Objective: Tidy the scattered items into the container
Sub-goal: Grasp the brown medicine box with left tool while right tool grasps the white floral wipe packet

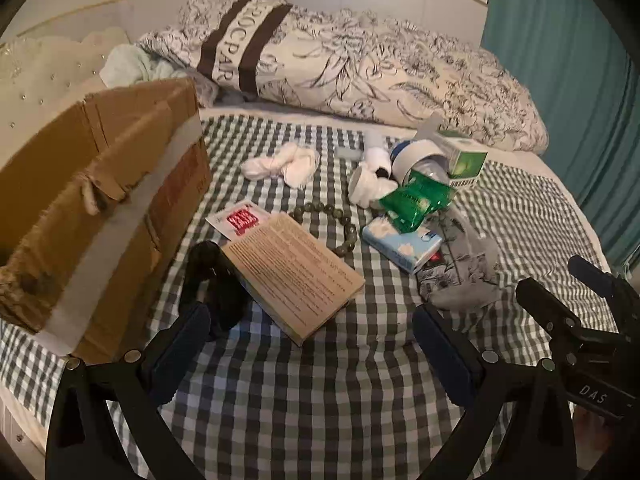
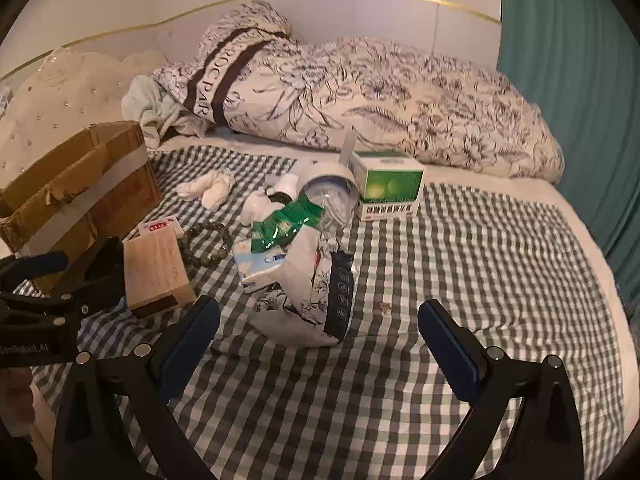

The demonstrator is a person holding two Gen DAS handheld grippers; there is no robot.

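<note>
Ahead of my claw, a green-checked sheet (image 2: 460,264) covers the bed, a rumpled floral duvet (image 2: 392,108) heaped along its far side. Left of the duvet lies a pale green cloth (image 2: 150,106), with a studded cream headboard (image 2: 60,92) beyond and teal curtains (image 2: 576,80) far right

Bed (image 2: 480,280) with green-checked sheet; floral duvet (image 2: 400,112) bunched at its far edge, white wall (image 2: 280,4) behind, teal curtain (image 2: 568,60) right. Dim warm light.

Dim warm light, soft focus, fisheye-bent dark edges
</note>
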